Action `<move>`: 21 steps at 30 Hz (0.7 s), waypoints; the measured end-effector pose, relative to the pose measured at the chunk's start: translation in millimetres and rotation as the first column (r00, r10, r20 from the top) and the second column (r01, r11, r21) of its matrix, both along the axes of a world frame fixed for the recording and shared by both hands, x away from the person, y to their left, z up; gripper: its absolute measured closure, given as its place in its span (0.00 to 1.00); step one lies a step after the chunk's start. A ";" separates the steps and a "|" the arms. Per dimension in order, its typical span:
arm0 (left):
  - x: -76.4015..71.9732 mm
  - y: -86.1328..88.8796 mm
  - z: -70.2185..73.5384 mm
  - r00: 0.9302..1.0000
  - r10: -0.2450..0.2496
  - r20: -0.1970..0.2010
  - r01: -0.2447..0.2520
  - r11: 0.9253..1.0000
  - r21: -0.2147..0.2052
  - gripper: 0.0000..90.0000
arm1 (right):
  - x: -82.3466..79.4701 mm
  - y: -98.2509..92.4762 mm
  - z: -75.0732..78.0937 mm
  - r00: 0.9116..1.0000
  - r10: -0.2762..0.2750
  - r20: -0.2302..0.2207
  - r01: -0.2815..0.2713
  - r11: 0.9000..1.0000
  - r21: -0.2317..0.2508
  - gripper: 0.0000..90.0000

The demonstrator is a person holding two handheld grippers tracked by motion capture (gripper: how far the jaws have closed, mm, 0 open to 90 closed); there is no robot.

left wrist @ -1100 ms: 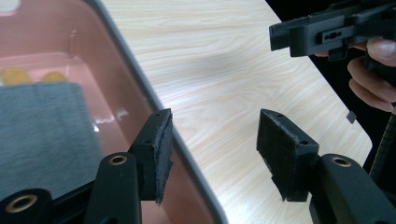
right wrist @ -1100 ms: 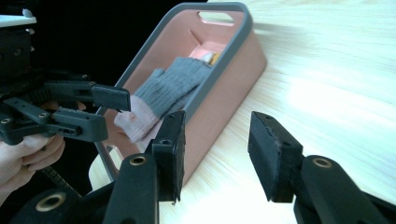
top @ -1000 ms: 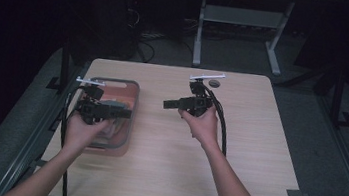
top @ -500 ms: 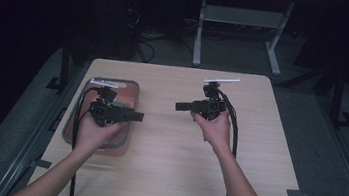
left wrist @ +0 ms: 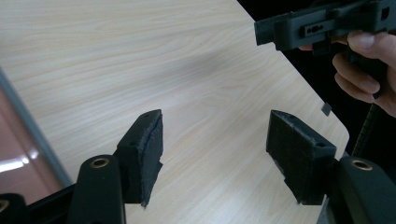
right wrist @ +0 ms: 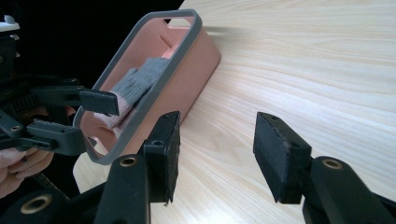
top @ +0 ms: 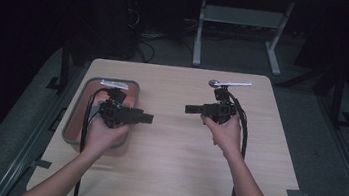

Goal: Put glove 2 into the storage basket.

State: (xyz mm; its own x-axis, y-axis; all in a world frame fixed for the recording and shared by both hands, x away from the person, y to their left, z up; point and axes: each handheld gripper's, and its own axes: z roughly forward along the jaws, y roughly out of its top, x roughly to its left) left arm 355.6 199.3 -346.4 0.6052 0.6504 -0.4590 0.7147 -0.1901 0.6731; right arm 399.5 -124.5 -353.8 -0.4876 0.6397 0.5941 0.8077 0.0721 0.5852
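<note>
A person holds two claws level over a wooden table (top: 176,148), jaws facing each other across bare wood. The left claw (top: 145,118) is open and empty, its jaws having just widened; behind it sits a pink bin (top: 78,116) with a grey rim, holding a grey cloth (right wrist: 140,81). The right claw (top: 190,109) — also open, empty, just widened — stands well apart, nothing lying between them.

Wood table (top: 175,153) w/ pink bin (top: 77,116) on left
</note>
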 end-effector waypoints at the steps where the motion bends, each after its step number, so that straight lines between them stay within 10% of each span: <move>1: 0.0 0.0 0.0 1.000 0.000 0.000 0.000 1.000 0.000 0.39 | 0.0 0.0 0.0 1.000 0.000 0.000 0.000 1.000 0.000 0.57; 21: -8.5 -31.8 3.1 0.997 -0.065 0.035 0.065 0.998 0.001 0.32 | -12.3 -34.6 -2.2 0.998 -0.058 -0.001 0.058 0.998 -0.010 0.52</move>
